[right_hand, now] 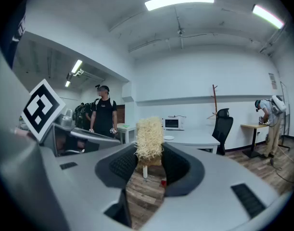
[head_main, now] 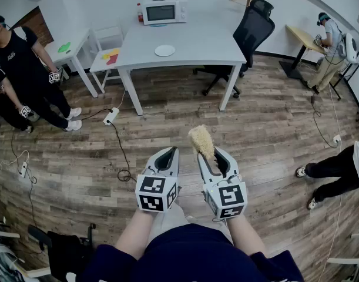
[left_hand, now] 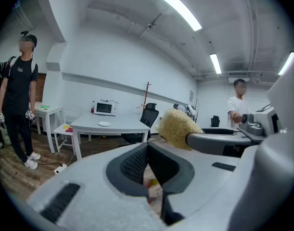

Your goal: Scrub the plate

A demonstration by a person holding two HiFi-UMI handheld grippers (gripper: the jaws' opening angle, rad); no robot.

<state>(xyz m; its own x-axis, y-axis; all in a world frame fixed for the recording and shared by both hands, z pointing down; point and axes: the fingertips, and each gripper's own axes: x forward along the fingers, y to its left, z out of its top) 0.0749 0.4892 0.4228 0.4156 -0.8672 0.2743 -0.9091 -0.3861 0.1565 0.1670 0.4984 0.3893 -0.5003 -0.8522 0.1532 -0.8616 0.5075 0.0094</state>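
Straw-coloured fibre, the scrubber (head_main: pixel 201 140): a bristly head on a short pale stem. The right gripper (head_main: pixel 211 157) is clamped on it low down. The head stands out past the fingertips along the jaws' own line. In the right gripper view both pads (right_hand: pixel 122 165) press against the fibre.

Left gripper (head_main: pixel 169 152): jaws brought together, with nothing between them in the left gripper view. We hold it level with the right one, just beside it, low in front of the body.

Plate (head_main: pixel 164 50): white and round, lying flat on the grey table (head_main: pixel 197 54), toward the near edge, with the microwave (head_main: pixel 163 12) behind it. A wide stretch of wood floor (head_main: pixel 267 122) separates it from both grippers, so it is well apart from them.

The relation that matters:
- The plate lies forward of us, almost dead ahead of the left gripper and a little to the left of the right gripper's line.
- In the right gripper view the plate shows just to the right of the scrubber head, far behind it.
- A round plate has no long axis to line up with. The scrubber's axis points forward and upward, roughly toward the table.

Judgement: scrubbing has not begun. Neither gripper can reach the plate from here, so we must first close the gap to the table. The left gripper looks better placed to steady the rim, and the right to bring the fibre head down flat.
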